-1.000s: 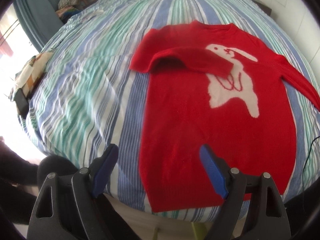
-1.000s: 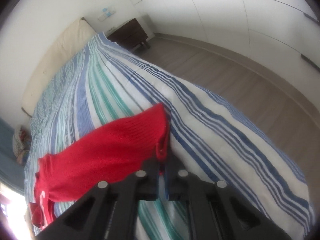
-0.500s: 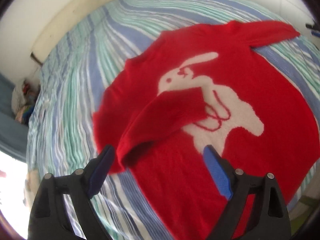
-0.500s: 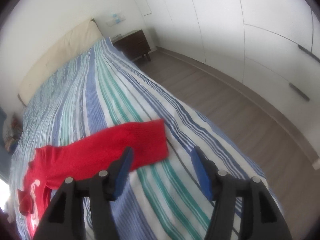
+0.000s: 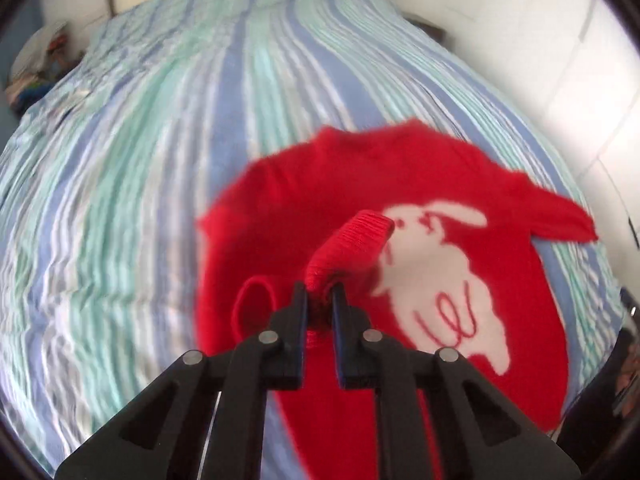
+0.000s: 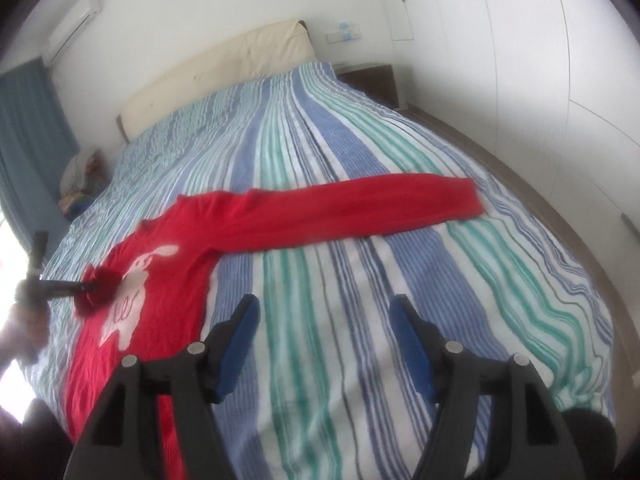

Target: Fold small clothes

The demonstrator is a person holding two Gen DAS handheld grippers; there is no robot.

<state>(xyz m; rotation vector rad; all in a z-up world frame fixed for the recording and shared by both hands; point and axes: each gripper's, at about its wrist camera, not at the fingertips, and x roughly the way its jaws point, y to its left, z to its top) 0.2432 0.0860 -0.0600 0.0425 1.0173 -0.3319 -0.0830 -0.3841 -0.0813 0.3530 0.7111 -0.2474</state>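
Note:
A red sweater (image 5: 432, 216) with a white rabbit on its front lies face up on the striped bed; it also shows in the right wrist view (image 6: 168, 240). My left gripper (image 5: 320, 300) is shut on the sweater's left sleeve (image 5: 352, 248), whose ribbed cuff stands up over the chest. It also shows far left in the right wrist view (image 6: 86, 287). My right gripper (image 6: 324, 340) is open and empty above the bedspread. The right sleeve (image 6: 360, 208) lies stretched out straight ahead of it.
The bed (image 6: 360, 120) has a blue, green and white striped cover and a cream headboard (image 6: 224, 68). A pile of clothes (image 6: 82, 176) lies at the far left corner. A dark nightstand (image 6: 372, 80) and white wardrobe doors (image 6: 540, 60) stand on the right.
My right gripper opened, let go of the right sleeve's cuff and drew back. My left gripper moved in and shut on the folded left sleeve.

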